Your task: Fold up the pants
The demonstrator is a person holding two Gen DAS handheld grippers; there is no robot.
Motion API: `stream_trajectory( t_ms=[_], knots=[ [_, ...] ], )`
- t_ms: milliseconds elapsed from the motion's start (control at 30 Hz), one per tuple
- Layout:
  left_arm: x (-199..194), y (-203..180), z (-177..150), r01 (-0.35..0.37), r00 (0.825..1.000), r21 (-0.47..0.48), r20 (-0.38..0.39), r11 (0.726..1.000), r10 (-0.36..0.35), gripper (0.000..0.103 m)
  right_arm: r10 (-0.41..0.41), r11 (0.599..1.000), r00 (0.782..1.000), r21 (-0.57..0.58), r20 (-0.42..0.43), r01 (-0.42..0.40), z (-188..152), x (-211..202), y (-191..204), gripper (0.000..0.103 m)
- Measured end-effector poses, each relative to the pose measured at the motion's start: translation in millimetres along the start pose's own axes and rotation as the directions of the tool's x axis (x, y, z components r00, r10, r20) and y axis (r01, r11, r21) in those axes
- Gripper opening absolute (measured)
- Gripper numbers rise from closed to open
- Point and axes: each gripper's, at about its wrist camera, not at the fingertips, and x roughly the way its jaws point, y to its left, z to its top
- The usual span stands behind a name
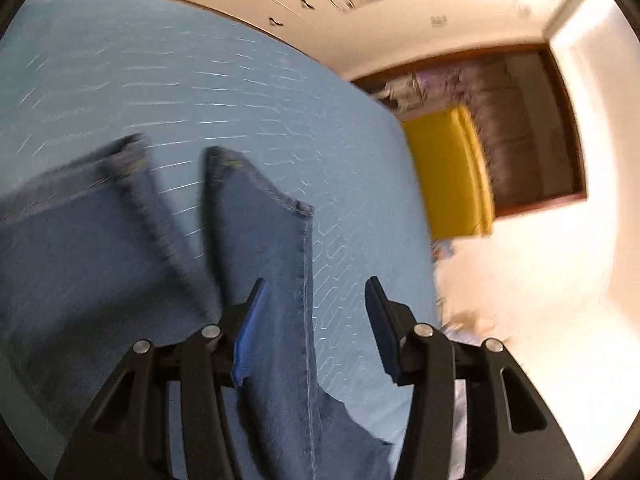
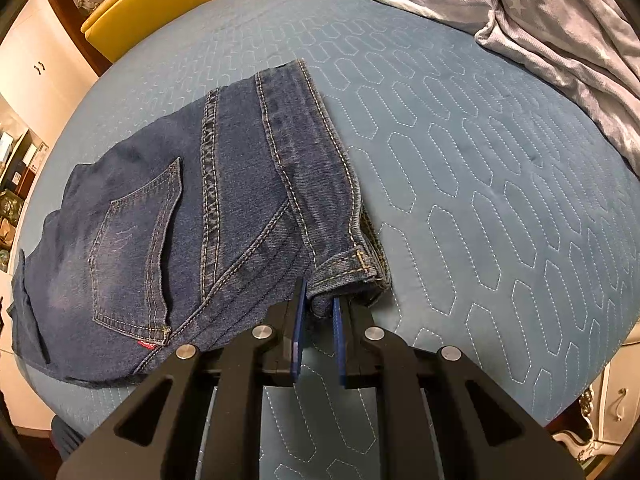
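Blue denim jeans [image 2: 224,184] lie on the blue quilted bed [image 2: 480,184], seat side up with a back pocket showing. My right gripper [image 2: 320,300] is shut on the corner of the waistband at its near right end. In the left wrist view, which is blurred, two jean legs [image 1: 272,240] stretch across the bed [image 1: 200,80]. My left gripper [image 1: 316,296] is open, with one leg lying between and under its fingers. The left finger pad [image 1: 250,332] touches the denim; the right finger stands apart over the bed.
A grey star-print blanket [image 2: 560,28] is bunched at the far right of the bed. A yellow chair [image 2: 148,4] stands beyond the far bed edge, also in the left wrist view [image 1: 448,176]. White cupboards [image 2: 32,76] line the left wall. A white nightstand [image 2: 600,420] stands at the near right.
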Motion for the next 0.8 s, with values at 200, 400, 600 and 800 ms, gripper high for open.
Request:
stream_trajectory(
  t_ms=[200, 400, 600, 800],
  knots=[
    [78, -76, 6, -0.376, 0.919, 0.310, 0.004, 0.873, 0.395, 0.049, 0.003, 1.000, 1.000, 0.005, 0.000, -0.003, -1, 1, 0, 0.010],
    [174, -91, 7, -0.746, 0.609, 0.432, 0.136, 0.506, 0.781, 0.051, 0.016, 1.000, 1.000, 0.015, -0.005, -0.016, 1, 2, -5, 0.009],
    [185, -95, 18, -0.759, 0.578, 0.431, 0.104, 0.487, 0.809, 0.004, 0.010, 1.000, 1.000, 0.005, -0.003, -0.010, 1, 2, -4, 0.009],
    [24, -128, 45, -0.506, 0.853, 0.405, 0.107, 0.761, 0.510, 0.004, 0.029, 1.000, 1.000, 0.005, 0.000, -0.029, -1, 1, -5, 0.009]
  ],
)
